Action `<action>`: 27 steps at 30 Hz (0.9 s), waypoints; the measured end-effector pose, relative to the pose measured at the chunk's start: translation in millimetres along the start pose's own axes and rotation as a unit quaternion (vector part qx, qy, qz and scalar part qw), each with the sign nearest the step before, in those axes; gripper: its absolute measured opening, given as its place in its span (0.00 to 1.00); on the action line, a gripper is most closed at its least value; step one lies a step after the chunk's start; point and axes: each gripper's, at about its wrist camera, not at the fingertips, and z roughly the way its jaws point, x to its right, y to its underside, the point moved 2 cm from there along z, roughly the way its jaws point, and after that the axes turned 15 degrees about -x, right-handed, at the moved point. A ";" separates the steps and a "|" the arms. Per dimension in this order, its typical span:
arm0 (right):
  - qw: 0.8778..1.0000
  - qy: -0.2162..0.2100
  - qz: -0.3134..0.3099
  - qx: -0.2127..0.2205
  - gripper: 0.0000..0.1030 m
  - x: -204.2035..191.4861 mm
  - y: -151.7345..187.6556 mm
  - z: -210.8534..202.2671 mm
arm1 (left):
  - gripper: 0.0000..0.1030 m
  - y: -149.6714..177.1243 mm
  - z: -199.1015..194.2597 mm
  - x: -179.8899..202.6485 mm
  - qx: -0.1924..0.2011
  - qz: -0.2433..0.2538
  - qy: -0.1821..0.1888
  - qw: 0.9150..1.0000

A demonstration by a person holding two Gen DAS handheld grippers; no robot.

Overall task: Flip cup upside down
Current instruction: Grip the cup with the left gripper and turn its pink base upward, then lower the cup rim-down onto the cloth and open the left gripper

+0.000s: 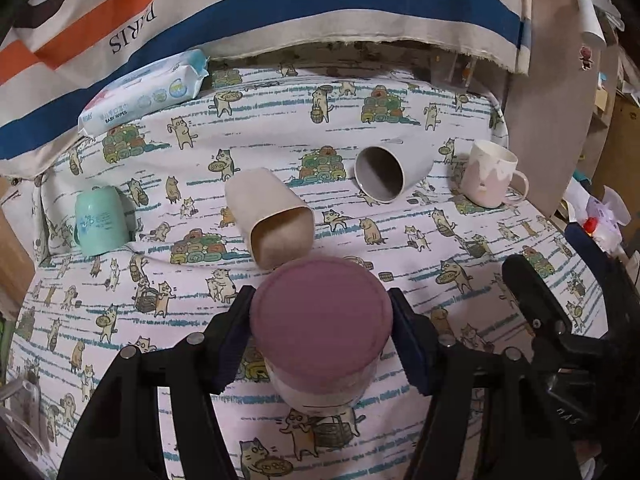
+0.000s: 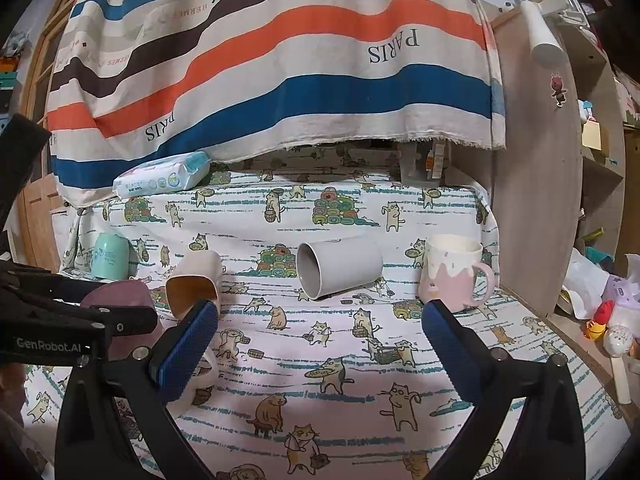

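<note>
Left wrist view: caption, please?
Left hand-held gripper clamps an upside-down mauve cup above the cat-print cloth.

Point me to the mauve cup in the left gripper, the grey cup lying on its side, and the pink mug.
mauve cup (image 1: pixel 320 316): left wrist view, its upturned base.
grey cup (image 2: pixel 348 264): right wrist view, its side wall.
pink mug (image 2: pixel 452 280): right wrist view, its body.

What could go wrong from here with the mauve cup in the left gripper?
1. The left gripper pinches the mauve cup near its closed base end, on a rounded wall, so it may slip or tilt on set-down.
2. The beige square cup lies on its side just beyond; a forward sweep could knock it.
3. The cat-print cloth looks soft, so the flipped cup might settle unevenly.
</note>
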 end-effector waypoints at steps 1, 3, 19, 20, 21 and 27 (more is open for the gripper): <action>1.000 0.000 0.000 0.000 1.00 -0.3 0.2 0.4 | 0.62 0.1 -0.1 -0.3 0.002 0.001 0.001 1.000; 1.000 0.000 0.000 0.000 1.00 -0.5 0.0 0.1 | 0.62 1.5 -0.1 0.0 0.005 0.008 0.002 1.000; 1.000 -0.003 -0.003 -0.001 1.00 -3.0 1.4 0.4 | 0.82 2.2 -5.9 -4.3 0.066 0.047 0.003 0.997; 1.000 -0.003 -0.003 -0.001 1.00 -2.6 1.1 0.1 | 0.82 1.7 -5.8 -5.8 0.063 0.049 0.010 0.997; 1.000 -0.004 -0.004 -0.001 1.00 -2.9 1.1 0.0 | 0.82 1.2 -6.2 -7.9 0.062 0.048 0.013 0.997; 1.000 -0.008 -0.008 -0.001 1.00 -3.4 0.6 -0.3 | 0.86 2.2 -12.3 -19.5 0.077 0.036 0.023 0.996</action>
